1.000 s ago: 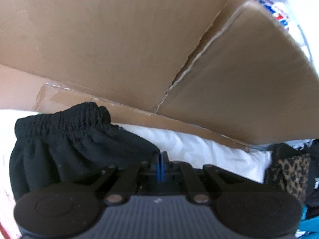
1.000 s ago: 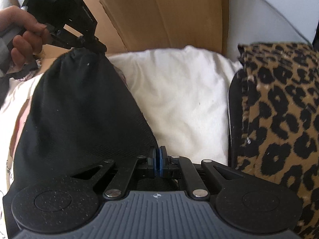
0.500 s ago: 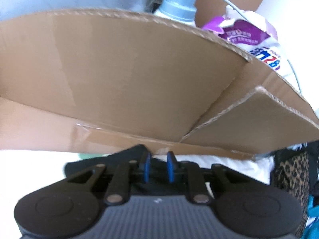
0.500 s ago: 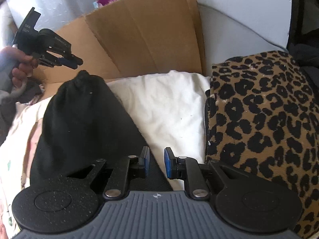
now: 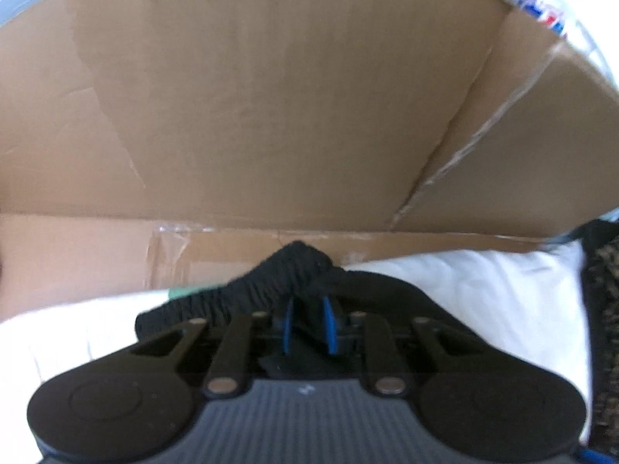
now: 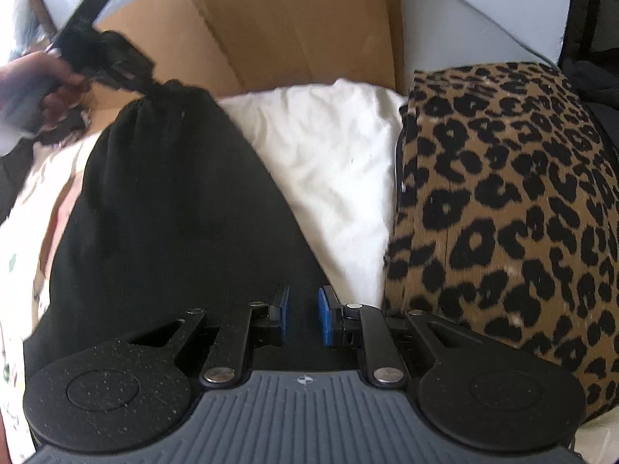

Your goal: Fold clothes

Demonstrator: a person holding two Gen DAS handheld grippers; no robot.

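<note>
Both grippers, left (image 5: 308, 324) and right (image 6: 302, 315), have let go since a second ago: jaws parted, nothing pinched. Black shorts (image 6: 166, 208) lie folded on white cloth (image 6: 329, 162), beside leopard garment (image 6: 503, 212), near cardboard (image 5: 271, 96). Fold looks done.

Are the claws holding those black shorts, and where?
No, nothing is held. Both claws have just opened: the left claw sits by the black shorts' waistband, the right claw over their other end.

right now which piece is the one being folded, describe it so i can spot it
Start at the big cardboard sheet propped at the back. In front of it lie three garments side by side; take the black garment, left of the white garment and the leopard-print garment. It alone has a gathered elastic waistband.
</note>
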